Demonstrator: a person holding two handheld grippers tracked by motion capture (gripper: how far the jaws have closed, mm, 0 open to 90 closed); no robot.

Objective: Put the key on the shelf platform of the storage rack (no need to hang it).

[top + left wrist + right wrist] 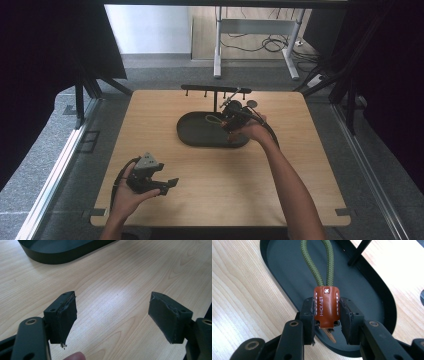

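High view. A light wooden table stood on grey carpet, with a black oval tray at its middle toward the far side. Behind the tray rose a black rack with a horizontal bar and short pegs. The left gripper was held low over the near left part of the table, well apart from the tray, jaws spread and holding nothing. The right gripper was held over the tray's right half, below the rack; a green cord loop extended from its tip above the tray floor. Beyond the table stood a white desk frame with cables on the floor.

Left gripper view. The left gripper showed both padded jaws wide apart above bare wood grain. The tray lay at the upper left, away from the jaws. A fingertip showed at the bottom edge.

Right gripper view. The right gripper was clamped on a brown leather tab with white stitching and stamped lettering. The green cord loop ran up from the tab, over the tray. A slanted post of the rack crossed the upper right.
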